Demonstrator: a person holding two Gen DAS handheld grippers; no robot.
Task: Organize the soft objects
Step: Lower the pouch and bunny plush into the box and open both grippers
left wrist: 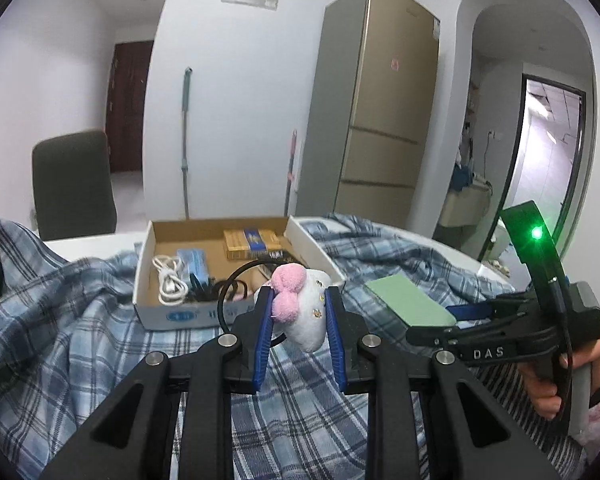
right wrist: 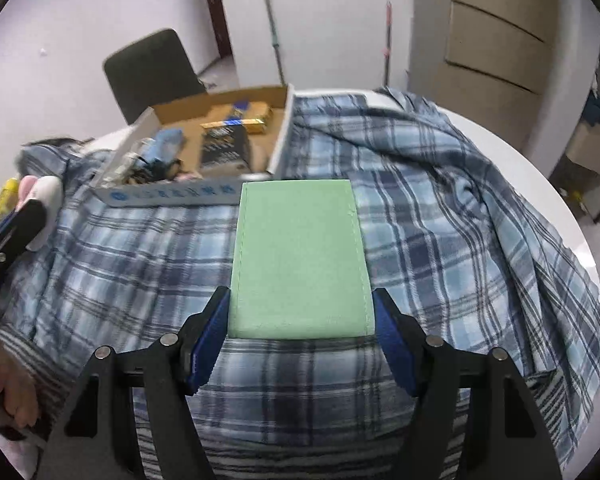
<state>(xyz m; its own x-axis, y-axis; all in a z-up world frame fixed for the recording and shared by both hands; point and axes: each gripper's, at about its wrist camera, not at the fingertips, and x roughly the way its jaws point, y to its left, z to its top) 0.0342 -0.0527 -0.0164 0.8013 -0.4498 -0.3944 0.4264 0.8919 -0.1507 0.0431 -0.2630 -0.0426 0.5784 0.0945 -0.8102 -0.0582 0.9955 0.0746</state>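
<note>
Plush toy (left wrist: 304, 312), white with pink pompoms, is sitting pinched between the blue pads of the left claw (left wrist: 300, 308), lifted above the blue plaid cloth (left wrist: 80, 320) just in front of the cardboard box (left wrist: 148, 264). Right claw (right wrist: 300, 320) is closing on the near end of a flat green pad (right wrist: 298, 256), its fingers pressing both long edges while the pad is lying on the plaid cloth, its far end near the box's front wall. The open box is holding a coiled white cable (left wrist: 170, 280), a blue packet (left wrist: 194, 260), a tangle of black cord (left wrist: 220, 292), a gold-and-blue carton (left wrist: 250, 240) and a dark packet (right wrist: 224, 148). The cloth is covering most of the white bench (right wrist: 540, 184). Behind are standing a dark chair (left wrist: 74, 184) and a tall fridge (left wrist: 380, 112).
</note>
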